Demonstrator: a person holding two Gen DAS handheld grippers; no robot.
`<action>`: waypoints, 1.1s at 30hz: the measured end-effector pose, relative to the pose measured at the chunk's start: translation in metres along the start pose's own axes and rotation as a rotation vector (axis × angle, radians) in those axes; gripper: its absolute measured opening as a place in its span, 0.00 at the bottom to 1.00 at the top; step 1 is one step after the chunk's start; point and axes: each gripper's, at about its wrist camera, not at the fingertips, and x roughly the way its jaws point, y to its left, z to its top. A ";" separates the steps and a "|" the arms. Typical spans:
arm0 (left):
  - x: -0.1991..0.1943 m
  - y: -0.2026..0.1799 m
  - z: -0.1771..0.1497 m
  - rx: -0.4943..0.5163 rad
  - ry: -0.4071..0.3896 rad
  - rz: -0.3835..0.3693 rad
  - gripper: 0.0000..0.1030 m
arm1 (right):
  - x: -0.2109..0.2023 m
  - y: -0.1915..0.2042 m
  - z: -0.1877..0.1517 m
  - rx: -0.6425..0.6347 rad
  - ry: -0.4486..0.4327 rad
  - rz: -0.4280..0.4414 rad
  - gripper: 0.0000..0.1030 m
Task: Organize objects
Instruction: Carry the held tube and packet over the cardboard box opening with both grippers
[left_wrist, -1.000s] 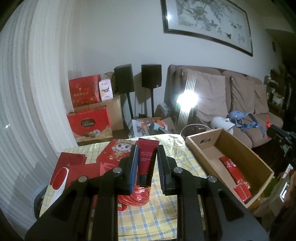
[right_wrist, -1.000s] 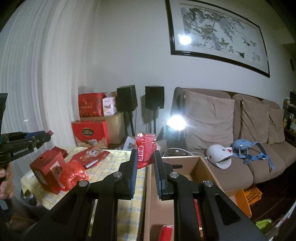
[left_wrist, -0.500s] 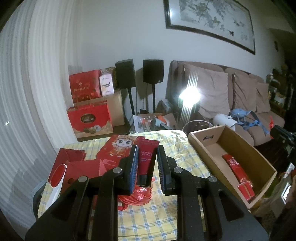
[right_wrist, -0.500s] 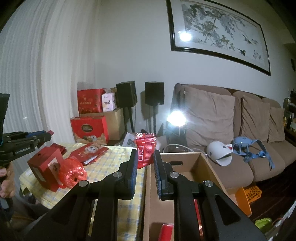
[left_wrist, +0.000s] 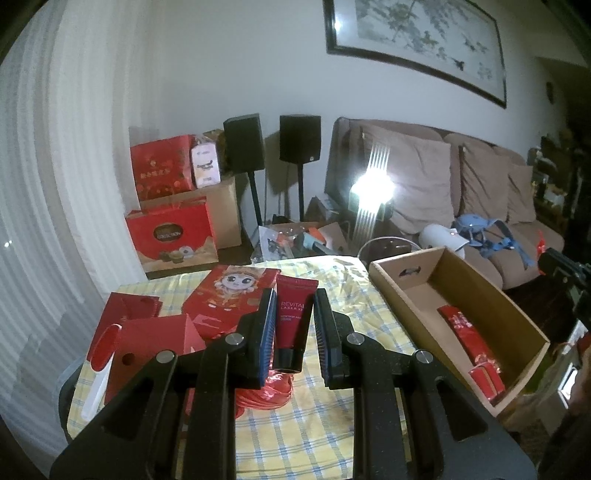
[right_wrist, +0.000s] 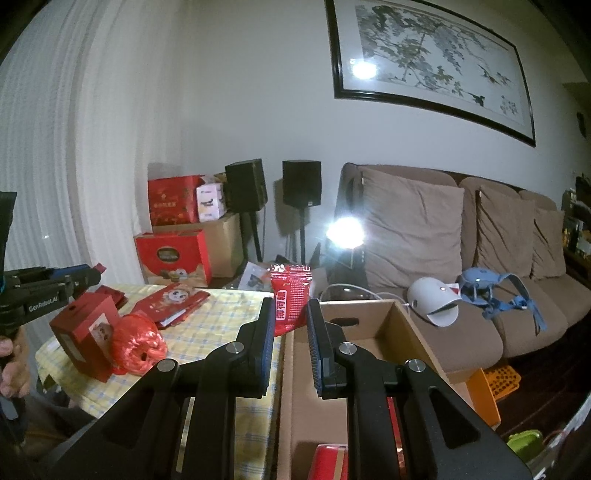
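Observation:
My left gripper (left_wrist: 293, 300) is shut on a dark red cosmetic tube (left_wrist: 293, 321), cap toward me, held above the yellow checked tablecloth (left_wrist: 332, 417). My right gripper (right_wrist: 290, 308) is shut on a red foil packet (right_wrist: 290, 301) that stands up between its fingers, over the seam of table and open cardboard box (right_wrist: 373, 321). In the left wrist view the cardboard box (left_wrist: 406, 269) lies to the right, with red packets (left_wrist: 461, 328) inside. Left on the table are a red string ball (right_wrist: 138, 343), a red carton (right_wrist: 86, 332) and a cartoon envelope (left_wrist: 229, 295).
A white and red device (left_wrist: 98, 358) lies at the table's left edge. Behind the table are red gift boxes (left_wrist: 170, 240), two speakers on stands (left_wrist: 299, 138), a bright lamp (left_wrist: 371, 186) and a brown sofa (right_wrist: 480, 258). A hand (right_wrist: 11, 369) holds the left gripper.
Both grippers keep their grips and hold almost still; the views shift only slightly.

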 end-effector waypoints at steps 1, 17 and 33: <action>0.000 -0.001 -0.001 0.000 0.001 -0.001 0.18 | 0.000 -0.001 0.000 0.002 0.002 -0.002 0.16; 0.012 -0.012 0.001 0.000 0.022 -0.038 0.18 | 0.003 -0.013 -0.001 0.029 0.012 -0.023 0.16; 0.022 -0.024 -0.002 0.009 0.045 -0.065 0.18 | 0.008 -0.030 -0.007 0.068 0.029 -0.060 0.16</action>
